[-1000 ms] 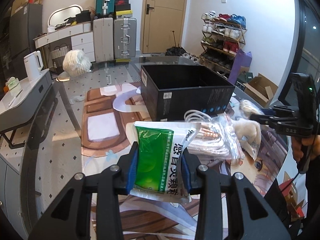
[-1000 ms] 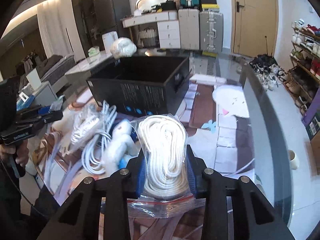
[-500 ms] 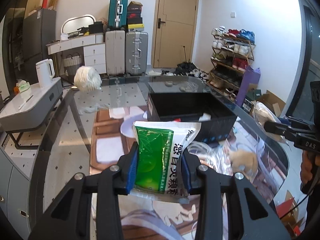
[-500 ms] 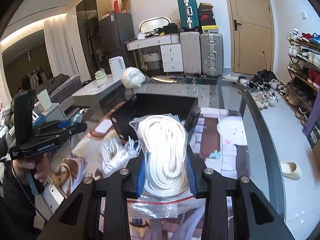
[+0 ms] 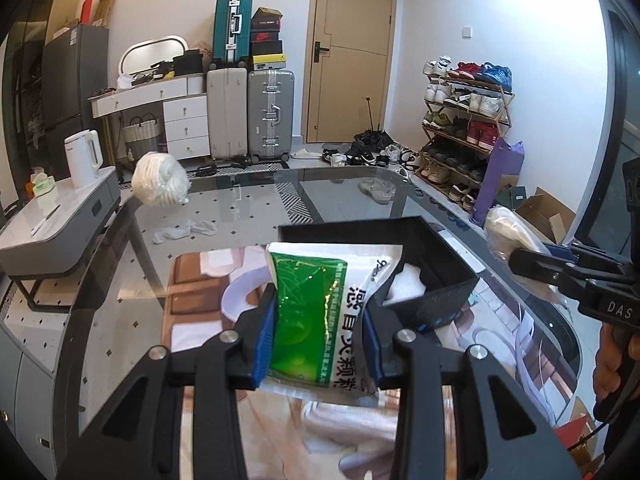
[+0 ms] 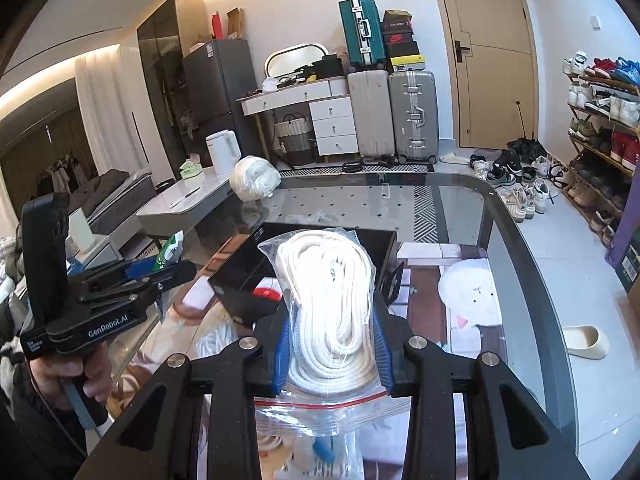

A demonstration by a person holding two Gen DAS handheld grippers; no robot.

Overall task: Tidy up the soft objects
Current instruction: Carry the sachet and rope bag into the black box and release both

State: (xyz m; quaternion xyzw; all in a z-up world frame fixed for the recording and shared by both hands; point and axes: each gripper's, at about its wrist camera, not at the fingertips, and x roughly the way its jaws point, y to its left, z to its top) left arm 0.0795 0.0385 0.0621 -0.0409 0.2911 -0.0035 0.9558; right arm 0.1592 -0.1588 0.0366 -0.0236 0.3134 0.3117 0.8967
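Note:
My left gripper (image 5: 320, 336) is shut on a green and white sachet pack (image 5: 320, 312), held in the air in front of the open black box (image 5: 436, 248) on the glass table. My right gripper (image 6: 332, 340) is shut on a clear zip bag of coiled white rope (image 6: 332, 304), lifted before the same black box (image 6: 248, 264). In the left wrist view the right gripper (image 5: 560, 268) comes in from the right with its bag (image 5: 508, 228). The left gripper (image 6: 168, 268) shows at the left of the right wrist view. White items lie inside the box (image 5: 404, 284).
A white rope bundle (image 5: 160, 180) sits at the far left corner of the glass table (image 5: 248, 196). Loose white cords and bags (image 6: 212, 344) lie on the table below the grippers. A low grey side table (image 5: 56, 216) with a kettle stands left. A shoe rack (image 5: 464, 128) lines the right wall.
Both grippers have risen from the table with their loads. The box now sits lower in both views, and the pile of cords and bags has dropped under the fingers.

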